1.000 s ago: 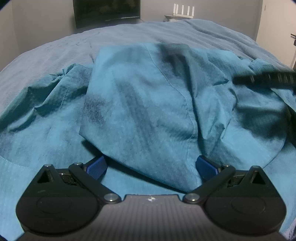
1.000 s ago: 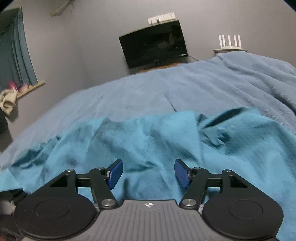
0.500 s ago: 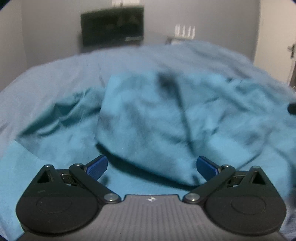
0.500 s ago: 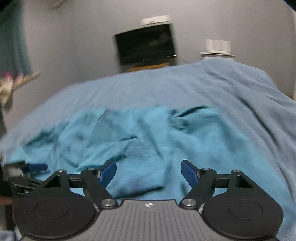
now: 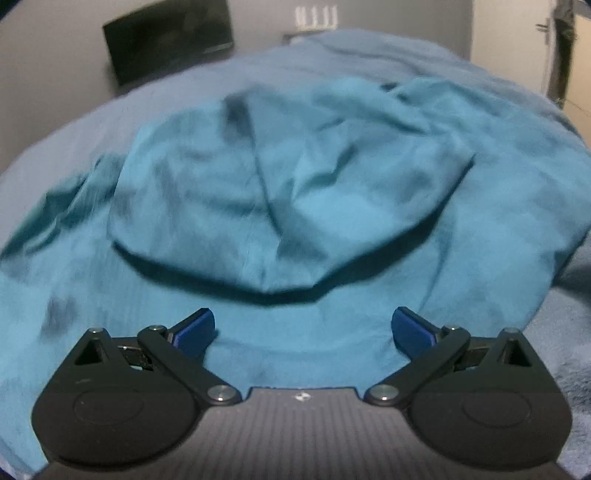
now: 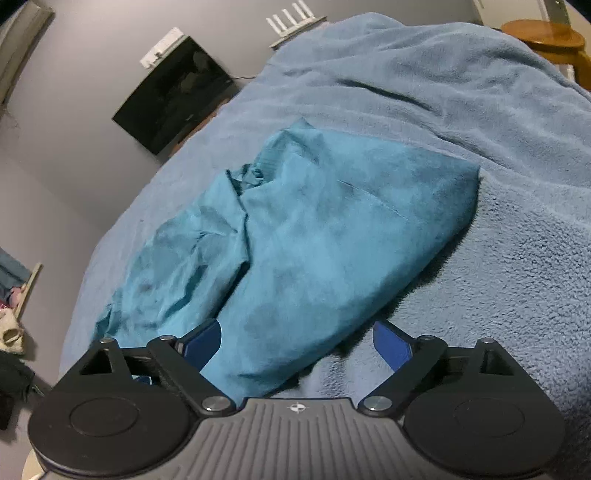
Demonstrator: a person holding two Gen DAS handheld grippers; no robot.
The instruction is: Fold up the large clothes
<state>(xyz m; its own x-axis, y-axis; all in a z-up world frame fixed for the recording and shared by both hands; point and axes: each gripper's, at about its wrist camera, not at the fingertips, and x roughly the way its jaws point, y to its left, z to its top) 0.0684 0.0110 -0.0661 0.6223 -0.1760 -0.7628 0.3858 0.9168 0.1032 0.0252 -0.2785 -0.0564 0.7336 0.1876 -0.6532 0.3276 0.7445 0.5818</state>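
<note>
Bed blanket: a pale blue fleecy cover fills most of both views and carries everything else; it bunches into ridges toward the far side.
Teal garment: lies on the blanket, partly folded, one broad panel doubled over the rest; in the right wrist view a straight folded edge runs down its right side and crumpled cloth trails off to its left. In the left wrist view the doubled panel forms a rounded flap that casts a dark shadow on the layer beneath.
Television: a dark screen on the grey wall beyond the bed.
Router: a white unit with upright aerials, at the far edge of the bed.
Wooden stool: at the upper right corner of the right wrist view.
Left gripper: jaws spread wide, nothing between the blue pads, poised over the near layer of the garment.
Right gripper: jaws spread wide, gripping nothing; the garment's near corner lies between its fingers.
</note>
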